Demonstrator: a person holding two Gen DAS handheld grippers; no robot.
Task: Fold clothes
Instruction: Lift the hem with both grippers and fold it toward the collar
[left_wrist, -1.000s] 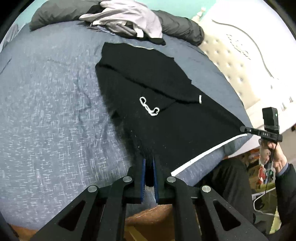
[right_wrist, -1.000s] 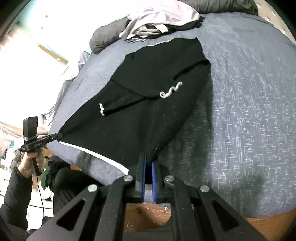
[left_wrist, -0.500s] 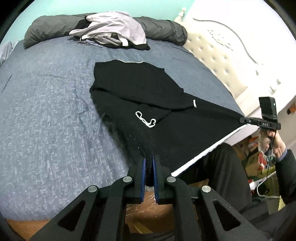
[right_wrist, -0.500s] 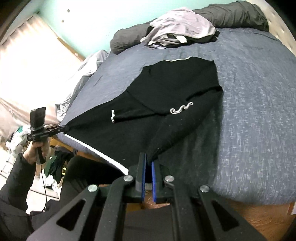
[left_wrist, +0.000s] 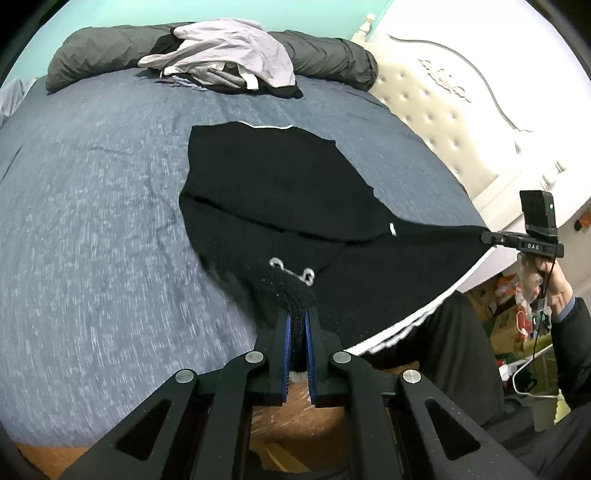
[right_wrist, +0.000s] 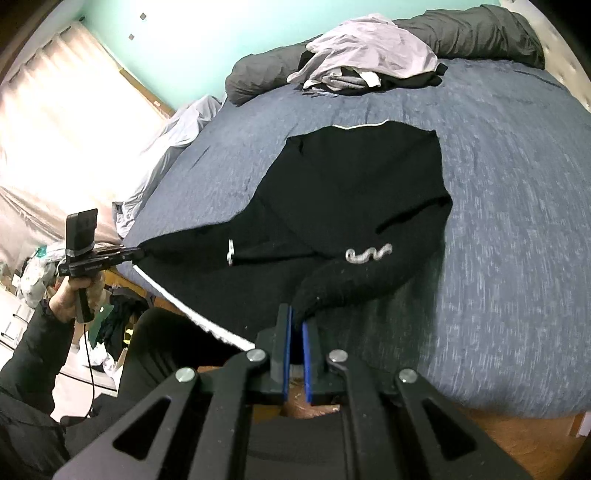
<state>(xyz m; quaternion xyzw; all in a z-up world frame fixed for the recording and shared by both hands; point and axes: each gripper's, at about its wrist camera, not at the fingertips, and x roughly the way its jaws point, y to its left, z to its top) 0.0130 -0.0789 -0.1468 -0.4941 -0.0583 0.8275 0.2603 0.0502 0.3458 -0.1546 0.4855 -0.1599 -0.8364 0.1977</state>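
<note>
A black knit sweater (left_wrist: 273, 192) with a white-trimmed hem and a small white squiggle mark lies on the blue bed; it also shows in the right wrist view (right_wrist: 354, 192). My left gripper (left_wrist: 296, 321) is shut on one near corner of its hem. My right gripper (right_wrist: 296, 325) is shut on the other near corner. Each gripper shows in the other's view, the right gripper (left_wrist: 491, 236) at the right edge and the left gripper (right_wrist: 136, 254) at the left. The near hem is lifted off the bed and stretched between them.
A pile of loose clothes (left_wrist: 229, 59) lies at the far side of the blue bedspread (left_wrist: 92, 221), against a grey bolster (left_wrist: 325, 62). A cream tufted headboard (left_wrist: 443, 122) is at the right. The bed's near edge and the person's dark legs (left_wrist: 443, 354) are below.
Both grippers have lifted and moved forward over the bed with the hem. The sweater's near part has bunched and begun to fold over toward the far end.
</note>
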